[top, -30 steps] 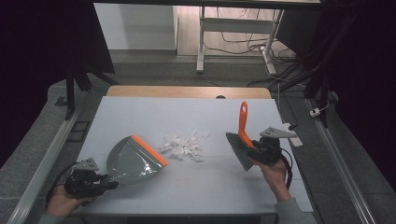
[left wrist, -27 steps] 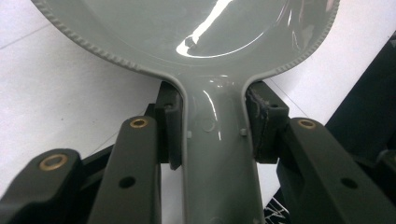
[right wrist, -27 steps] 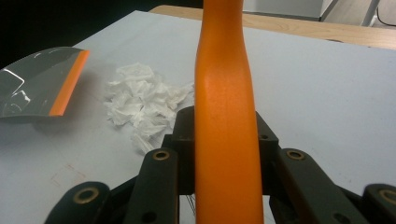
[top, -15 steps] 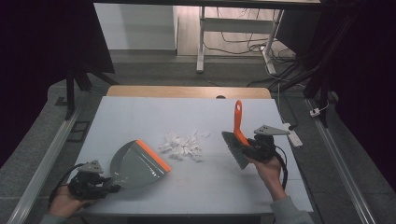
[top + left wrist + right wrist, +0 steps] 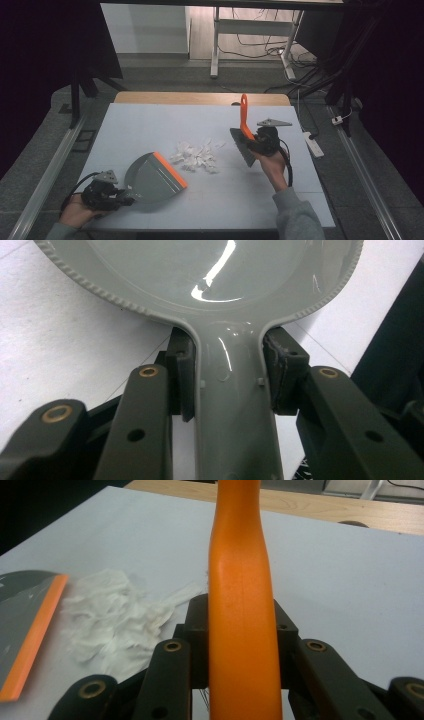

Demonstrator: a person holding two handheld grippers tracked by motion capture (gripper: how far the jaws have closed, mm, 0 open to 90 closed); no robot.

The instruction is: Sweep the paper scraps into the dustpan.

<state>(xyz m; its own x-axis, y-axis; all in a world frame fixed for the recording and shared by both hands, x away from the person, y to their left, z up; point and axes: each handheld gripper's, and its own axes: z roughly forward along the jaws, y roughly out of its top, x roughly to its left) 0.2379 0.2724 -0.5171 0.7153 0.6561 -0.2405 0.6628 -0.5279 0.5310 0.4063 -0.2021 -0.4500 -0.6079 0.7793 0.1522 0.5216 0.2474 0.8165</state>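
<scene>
Dustpan point(image 5: 210, 280) pan and brush point(image 5: 240, 605) handle ends beyond frame edges

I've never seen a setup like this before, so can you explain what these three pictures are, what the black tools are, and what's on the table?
A person sits at a table with a hand-held two-jaw gripper in each hand. The high view looks down from above the person's side. The other two pictures come from small cameras riding on the grippers, looking along their black jaws.

The left gripper is shut on the handle of a grey dustpan, whose orange lip faces a small pile of white paper scraps. In the left gripper view the pads press on the dustpan's handle from both sides.

The right gripper is shut on the orange handle of a brush, held just right of the scraps. It looks like sweeping is in hand.
</scene>
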